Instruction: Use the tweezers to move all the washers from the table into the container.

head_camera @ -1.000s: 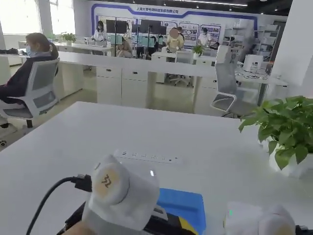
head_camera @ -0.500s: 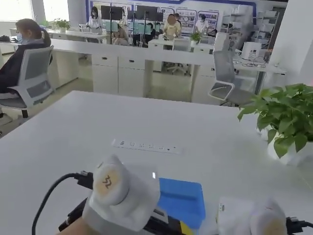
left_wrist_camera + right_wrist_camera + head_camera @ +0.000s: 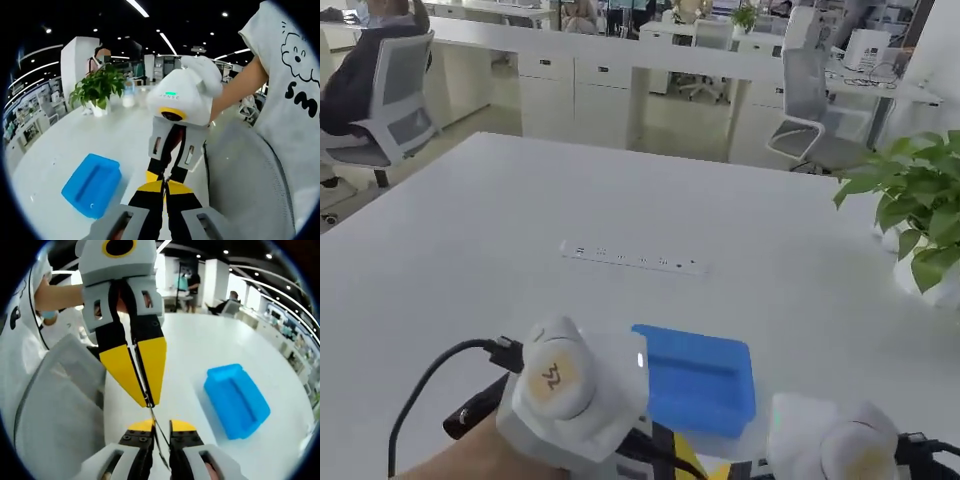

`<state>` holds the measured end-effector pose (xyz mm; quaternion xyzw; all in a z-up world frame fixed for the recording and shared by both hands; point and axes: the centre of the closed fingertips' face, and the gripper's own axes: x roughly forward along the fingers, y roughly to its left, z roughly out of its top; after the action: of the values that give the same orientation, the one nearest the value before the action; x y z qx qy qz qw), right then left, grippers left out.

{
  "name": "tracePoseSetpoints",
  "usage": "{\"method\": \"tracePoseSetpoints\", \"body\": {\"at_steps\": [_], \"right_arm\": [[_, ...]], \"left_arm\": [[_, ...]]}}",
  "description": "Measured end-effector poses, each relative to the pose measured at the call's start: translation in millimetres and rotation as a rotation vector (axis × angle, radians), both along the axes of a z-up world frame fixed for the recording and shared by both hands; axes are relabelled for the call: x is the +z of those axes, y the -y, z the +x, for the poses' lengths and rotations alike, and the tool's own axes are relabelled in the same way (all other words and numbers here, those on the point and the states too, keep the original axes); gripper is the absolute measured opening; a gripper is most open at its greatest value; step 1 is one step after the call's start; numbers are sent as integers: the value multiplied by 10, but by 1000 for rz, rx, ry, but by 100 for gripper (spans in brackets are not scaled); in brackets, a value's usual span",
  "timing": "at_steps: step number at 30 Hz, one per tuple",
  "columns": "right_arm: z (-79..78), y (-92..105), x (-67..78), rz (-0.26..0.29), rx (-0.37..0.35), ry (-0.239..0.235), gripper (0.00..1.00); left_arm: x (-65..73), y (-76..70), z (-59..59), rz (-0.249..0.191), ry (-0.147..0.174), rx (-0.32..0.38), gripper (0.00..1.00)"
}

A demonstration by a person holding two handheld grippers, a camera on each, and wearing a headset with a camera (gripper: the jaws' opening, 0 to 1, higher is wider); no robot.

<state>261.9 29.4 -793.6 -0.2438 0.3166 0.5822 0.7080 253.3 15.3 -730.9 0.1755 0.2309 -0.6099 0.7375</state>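
Thin metal tweezers (image 3: 152, 415) run between my two grippers, which meet tip to tip over the table's near edge. The left gripper (image 3: 146, 399) comes down from the top of the right gripper view with its yellow fingers shut on the tweezers. My right gripper (image 3: 161, 427) has its jaws shut around the tweezers' other end. In the left gripper view the left gripper (image 3: 165, 194) faces the right gripper (image 3: 165, 176). An open blue container (image 3: 695, 375) stands on the white table just beyond both grippers, also in the gripper views (image 3: 92, 185) (image 3: 237, 400).
A white power strip (image 3: 635, 260) lies flat on the table (image 3: 520, 230) beyond the container. A potted plant (image 3: 920, 200) stands at the right edge. A person's arm and printed shirt (image 3: 290, 85) are close behind the grippers. Desks and chairs stand farther back.
The head camera has tilted down, so the table and container sit higher in view. Both grippers stay low at the near edge, with no visible change in grip.
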Motion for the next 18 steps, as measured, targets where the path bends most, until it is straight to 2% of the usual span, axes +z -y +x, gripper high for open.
{"method": "tracePoseSetpoints", "body": {"at_steps": [4,6,8,10,13,15,17,18], "right_arm": [[43,4,-171,-30,-17,-14,9],[31,1,-264,-46,-26,-38,9],[28,4,-363,-76,-27,-40,10],[11,-6,-433,-104,-10,-35,10],[15,-24,-472,-117,-16,-35,10],[-1,-30,-515,-117,-44,-77,11],[28,-22,-554,-111,-63,-82,12],[31,-18,-552,-106,-67,-83,13]], "left_arm": [[-197,-70,42,38,-12,4,0],[-300,-98,49,45,-25,5,0],[-400,-123,49,61,-43,12,0],[-472,-133,30,77,-48,10,0],[-519,-159,35,87,-48,17,0],[-572,-200,42,99,-55,22,0],[-659,-278,55,146,-42,29,0],[-675,-271,47,142,-40,26,0]]}}
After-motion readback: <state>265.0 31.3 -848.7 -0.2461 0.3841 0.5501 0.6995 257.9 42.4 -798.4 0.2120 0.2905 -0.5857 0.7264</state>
